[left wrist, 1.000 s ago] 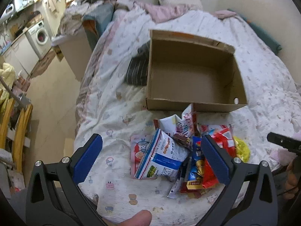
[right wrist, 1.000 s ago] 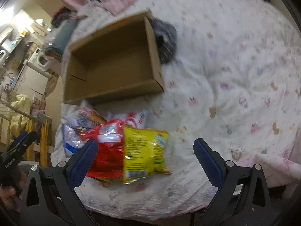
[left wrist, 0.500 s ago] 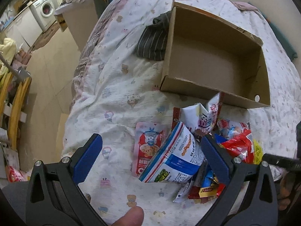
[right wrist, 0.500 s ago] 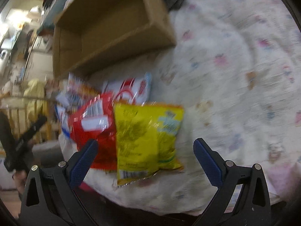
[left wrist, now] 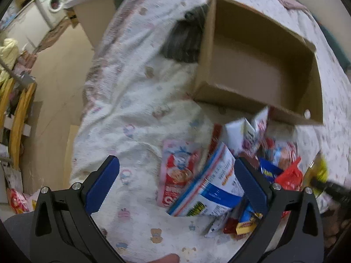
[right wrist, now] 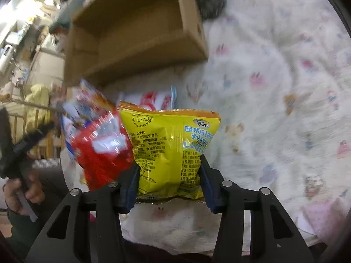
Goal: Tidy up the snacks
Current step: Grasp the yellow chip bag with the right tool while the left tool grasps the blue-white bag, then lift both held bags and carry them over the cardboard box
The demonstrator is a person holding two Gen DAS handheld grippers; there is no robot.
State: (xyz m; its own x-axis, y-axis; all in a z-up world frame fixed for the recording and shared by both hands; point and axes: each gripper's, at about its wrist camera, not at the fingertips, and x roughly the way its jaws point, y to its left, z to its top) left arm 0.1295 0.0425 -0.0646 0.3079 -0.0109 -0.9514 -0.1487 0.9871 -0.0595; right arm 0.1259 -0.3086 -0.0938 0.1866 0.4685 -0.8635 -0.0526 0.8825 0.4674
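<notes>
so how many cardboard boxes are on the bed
1: the open cardboard box sits on the bed just beyond the snack pile. None other shows.

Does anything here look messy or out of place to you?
Yes. The snack packets lie in a jumbled heap on the bed quilt, overlapping at odd angles, while the cardboard box beside them sits empty. The right gripper has just been closing and pinches the yellow cheese-crisp bag, crumpling its lower end.

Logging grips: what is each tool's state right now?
Left tool: open, holding nothing.
Right tool: jaws just closing, shut on the yellow snack bag.
</notes>
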